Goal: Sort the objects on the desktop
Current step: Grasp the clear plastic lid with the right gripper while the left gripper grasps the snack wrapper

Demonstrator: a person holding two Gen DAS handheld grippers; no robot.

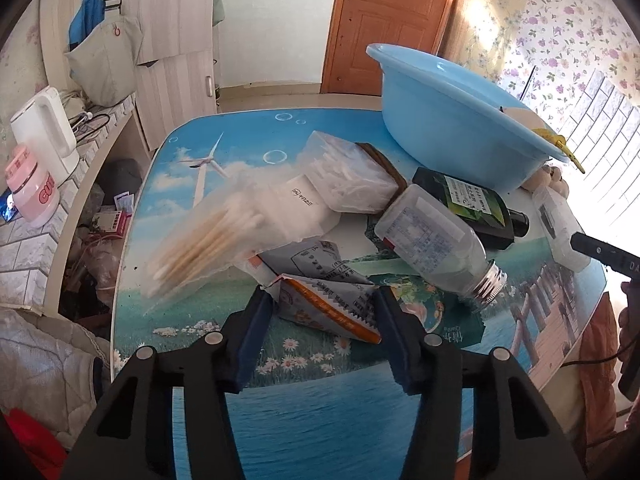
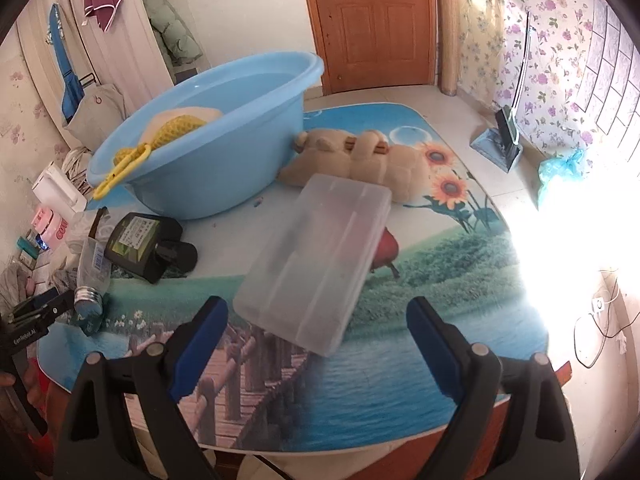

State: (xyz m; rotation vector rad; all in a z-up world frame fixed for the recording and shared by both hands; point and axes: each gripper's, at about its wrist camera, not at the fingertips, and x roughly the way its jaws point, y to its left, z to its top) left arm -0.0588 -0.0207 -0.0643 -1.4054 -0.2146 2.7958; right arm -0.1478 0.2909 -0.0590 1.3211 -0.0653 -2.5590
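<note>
A light blue basin (image 1: 452, 120) stands at the table's far side, with a yellow knitted item (image 2: 176, 126) inside. My left gripper (image 1: 320, 308) is open, its fingers on either side of a crumpled orange and white packet (image 1: 324, 300). Around it lie a bag of cotton swabs (image 1: 204, 244), a white packet (image 1: 304, 204), a clear bag of white sticks (image 1: 344, 172), a clear plastic bottle (image 1: 432, 236) and a dark green bottle (image 1: 476, 204). My right gripper (image 2: 316, 320) is open, just in front of a frosted plastic box (image 2: 316, 260). A beige plush toy (image 2: 360, 156) lies behind it.
The table (image 2: 400, 380) has a printed landscape cover. A white kettle (image 1: 48, 132) and a pink cup (image 1: 32, 188) stand on a ledge at the left. A wooden door (image 2: 372, 20) is behind. Bright sunlight washes out the right side.
</note>
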